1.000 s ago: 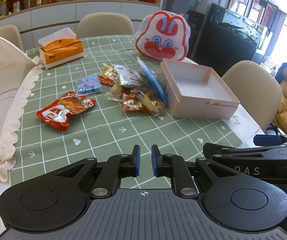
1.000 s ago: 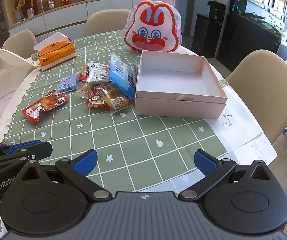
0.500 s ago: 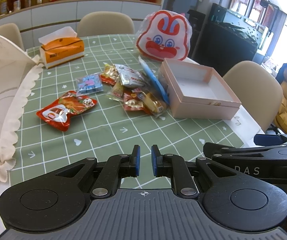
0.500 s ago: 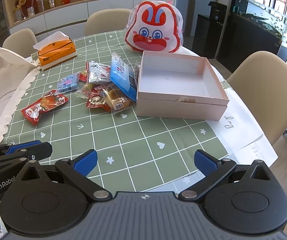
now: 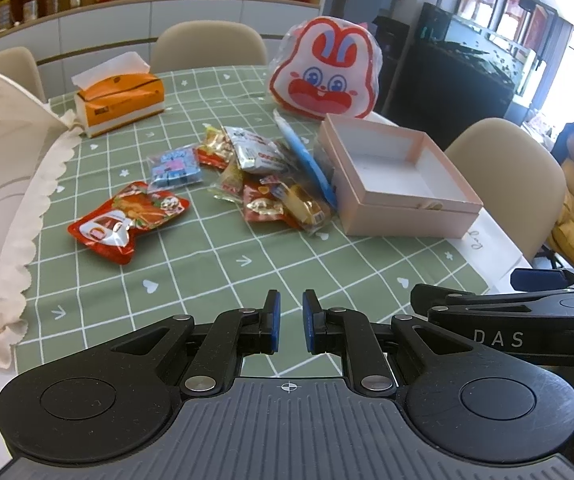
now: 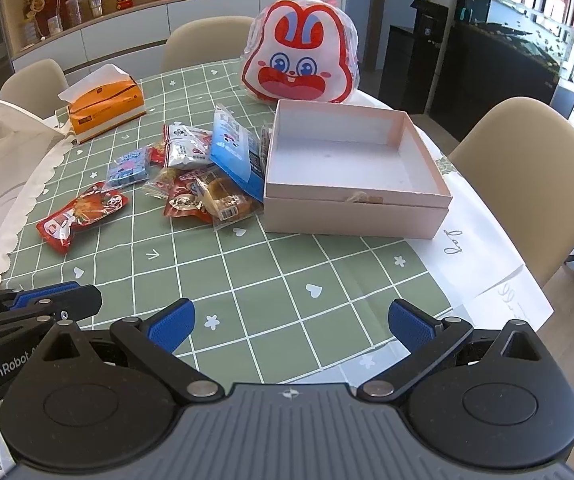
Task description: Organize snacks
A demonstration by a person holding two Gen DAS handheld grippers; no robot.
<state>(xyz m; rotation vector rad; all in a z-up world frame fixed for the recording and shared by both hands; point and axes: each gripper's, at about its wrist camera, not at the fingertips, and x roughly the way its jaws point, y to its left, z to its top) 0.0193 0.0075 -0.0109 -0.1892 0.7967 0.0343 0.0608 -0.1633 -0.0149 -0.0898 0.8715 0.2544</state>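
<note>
left wrist view. left gripper [image 5: 289, 320]: jaws drawn in to a narrow gap, nothing between the blue pads, hanging above the near edge of the table. green checked tablecloth [image 5: 223, 264]: white grid with hearts, stars and arrows. pink box [image 5: 397, 180]: open, white inside, no contents, at right on the cloth. snack pile [image 5: 275, 188]: mixed packets just left of the box, the nearest ones touching its side; a long blue packet [image 5: 307, 160] leans against the box wall. blue candy pack [image 5: 173, 166]: flat, left of the pile. red snack bag [image 5: 125, 218]: lying alone, well apart from the box. rabbit-face bag [image 5: 325, 74]: upright behind the box. orange tissue box [image 5: 121, 98]: far left of the cloth, tissue sticking up. cream scalloped cloth [image 5: 11, 184]: along the left edge. part of the right gripper's black body shows at lower right.

right wrist view. right gripper [image 6: 291, 326]: jaws spread wide, holding nothing, above bare cloth at the near edge. pink box [image 6: 351, 196]: ahead and slightly right, open side up. snack pile [image 6: 207, 176]: against the box's left wall. red snack bag [image 6: 81, 216]: farther left, by itself. rabbit-face bag [image 6: 299, 54]: just behind the box. beige chair [image 6: 527, 176]: beside the table at right.
</note>
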